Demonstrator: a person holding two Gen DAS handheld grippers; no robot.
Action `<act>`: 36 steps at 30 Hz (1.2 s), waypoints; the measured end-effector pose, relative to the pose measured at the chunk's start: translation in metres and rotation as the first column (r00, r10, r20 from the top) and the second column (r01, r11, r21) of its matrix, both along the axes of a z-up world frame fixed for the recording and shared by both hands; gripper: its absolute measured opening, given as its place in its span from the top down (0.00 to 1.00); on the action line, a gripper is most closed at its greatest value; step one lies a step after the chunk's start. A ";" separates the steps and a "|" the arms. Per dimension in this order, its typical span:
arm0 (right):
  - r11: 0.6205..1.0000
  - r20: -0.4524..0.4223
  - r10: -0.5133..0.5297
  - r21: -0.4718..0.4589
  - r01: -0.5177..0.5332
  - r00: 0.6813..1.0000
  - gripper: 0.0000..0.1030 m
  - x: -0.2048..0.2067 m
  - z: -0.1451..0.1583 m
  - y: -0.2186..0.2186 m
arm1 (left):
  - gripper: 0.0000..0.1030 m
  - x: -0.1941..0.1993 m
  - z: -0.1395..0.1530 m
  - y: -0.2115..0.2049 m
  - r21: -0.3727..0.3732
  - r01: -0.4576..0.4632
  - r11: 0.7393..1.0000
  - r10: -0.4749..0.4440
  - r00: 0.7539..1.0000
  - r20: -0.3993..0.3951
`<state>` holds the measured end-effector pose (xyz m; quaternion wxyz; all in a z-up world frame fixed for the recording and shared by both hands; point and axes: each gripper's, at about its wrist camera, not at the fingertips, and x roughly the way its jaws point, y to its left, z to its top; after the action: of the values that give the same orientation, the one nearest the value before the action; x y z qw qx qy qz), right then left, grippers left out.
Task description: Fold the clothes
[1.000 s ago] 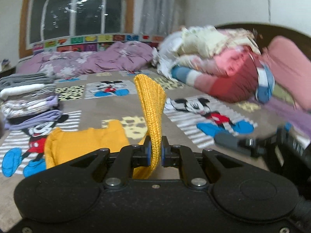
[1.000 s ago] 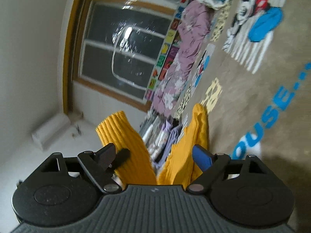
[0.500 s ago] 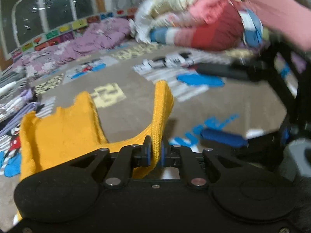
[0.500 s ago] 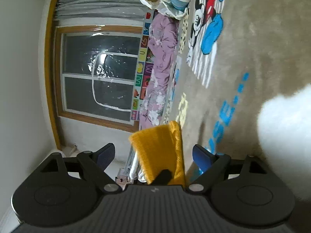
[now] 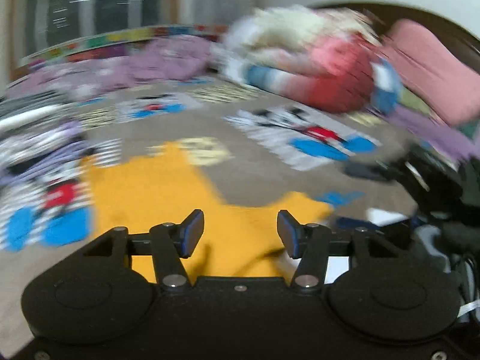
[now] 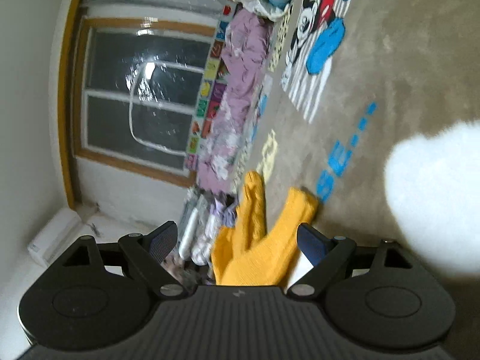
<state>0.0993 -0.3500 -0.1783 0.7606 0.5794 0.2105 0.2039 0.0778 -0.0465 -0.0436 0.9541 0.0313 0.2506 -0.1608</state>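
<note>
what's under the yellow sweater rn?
The yellow sweater lies on the cartoon-print bedspread; something white shows at its near edge. Whatever else it covers is hidden. Both grippers open.

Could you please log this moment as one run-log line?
left gripper: open | right gripper: open | yellow knit sweater: on bed, unheld | phase: between folds

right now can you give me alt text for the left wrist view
The open left gripper hovers over a yellow knit sweater lying flat on a cartoon-mouse bedspread. Blurred behind are a heap of unfolded clothes and a pink pillow.
</note>
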 end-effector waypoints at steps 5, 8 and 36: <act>0.990 -0.017 0.077 -0.115 -0.079 0.997 0.16 0.005 0.006 0.026 | 0.55 -0.007 -0.005 0.084 -0.047 -0.224 0.973 0.224 0.974 -0.017; 0.981 -0.028 0.098 -0.168 -0.101 0.995 0.16 0.011 0.010 0.044 | 0.66 -0.010 -0.006 0.111 -0.068 -0.295 0.953 0.294 0.955 -0.030; 0.960 0.048 0.019 -0.281 -0.004 0.999 0.89 0.020 0.023 0.065 | 0.36 0.035 -0.030 0.120 -0.177 -0.235 0.956 0.219 0.970 -0.106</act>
<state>0.1192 -0.2851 -0.1551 0.8388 0.4593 0.2214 0.1910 0.1125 0.0730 -0.0738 0.9534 -0.0949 0.2766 -0.0742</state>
